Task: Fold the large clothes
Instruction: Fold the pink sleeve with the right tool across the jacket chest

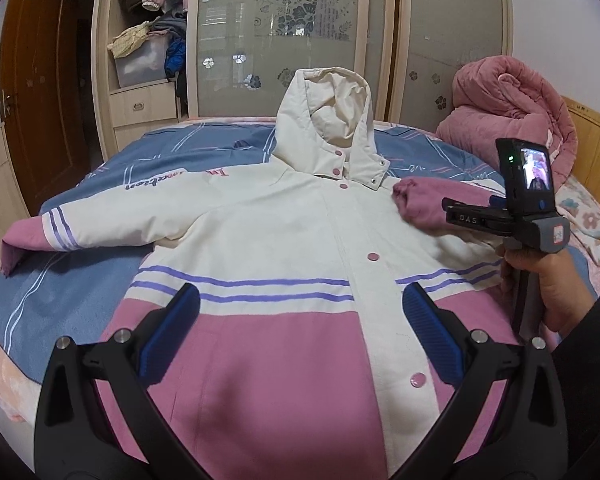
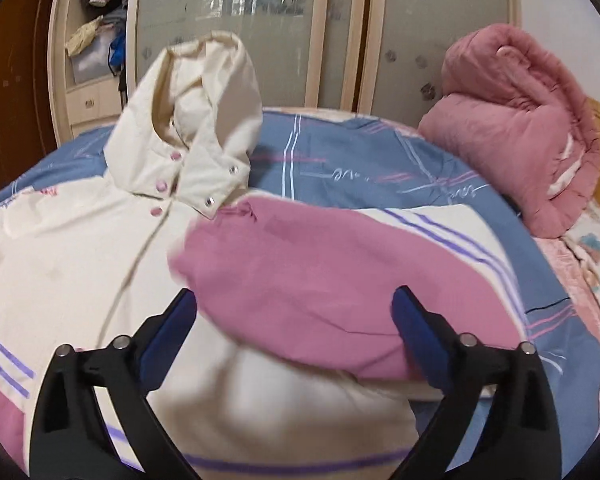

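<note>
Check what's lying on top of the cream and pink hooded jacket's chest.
One pink-cuffed sleeve is folded across the cream and pink hooded jacket, its cuff near the collar snaps. The chest panel under it is covered. The other sleeve lies spread on the blue bedsheet.

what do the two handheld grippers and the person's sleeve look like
Both grippers, the left gripper and the right gripper, have black angular finger arms with silver round bolts and ribbed blue pads. Seen from the left wrist, the right unit carries a small flip-out screen, a black bar lettered DAS, and a grey handle with a pink tag. The hand holding it wears a dark sleeve.
</note>
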`<state>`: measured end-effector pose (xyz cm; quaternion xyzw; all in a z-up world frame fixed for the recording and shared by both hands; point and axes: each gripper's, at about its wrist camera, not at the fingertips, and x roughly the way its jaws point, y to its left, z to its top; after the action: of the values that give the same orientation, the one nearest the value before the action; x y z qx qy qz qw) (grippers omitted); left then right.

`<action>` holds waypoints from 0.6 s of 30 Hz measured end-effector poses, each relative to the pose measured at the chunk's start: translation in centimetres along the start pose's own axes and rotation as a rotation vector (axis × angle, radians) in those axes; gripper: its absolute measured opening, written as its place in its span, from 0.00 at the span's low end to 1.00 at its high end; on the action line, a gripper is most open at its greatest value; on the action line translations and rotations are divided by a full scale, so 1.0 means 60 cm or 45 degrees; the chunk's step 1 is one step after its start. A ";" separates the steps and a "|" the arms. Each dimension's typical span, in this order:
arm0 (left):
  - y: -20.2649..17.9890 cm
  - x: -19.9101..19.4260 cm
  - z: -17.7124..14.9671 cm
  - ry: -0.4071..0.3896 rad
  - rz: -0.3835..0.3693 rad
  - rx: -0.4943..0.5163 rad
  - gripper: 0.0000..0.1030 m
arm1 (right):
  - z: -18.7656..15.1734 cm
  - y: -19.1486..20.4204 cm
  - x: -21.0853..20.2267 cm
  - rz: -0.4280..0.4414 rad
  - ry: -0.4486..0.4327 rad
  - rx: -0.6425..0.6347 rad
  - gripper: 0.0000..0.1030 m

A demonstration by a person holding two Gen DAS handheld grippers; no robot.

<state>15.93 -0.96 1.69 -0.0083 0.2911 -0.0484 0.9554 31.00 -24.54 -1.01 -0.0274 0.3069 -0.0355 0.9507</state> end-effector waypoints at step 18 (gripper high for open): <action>0.046 -0.133 -0.012 -0.172 0.112 0.031 0.98 | -0.136 0.064 -0.297 -0.021 -0.061 -0.022 0.99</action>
<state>9.18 2.55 5.37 0.0129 0.2255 -0.0094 0.9741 12.04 -19.48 2.47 -0.0389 0.2842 -0.0400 0.9572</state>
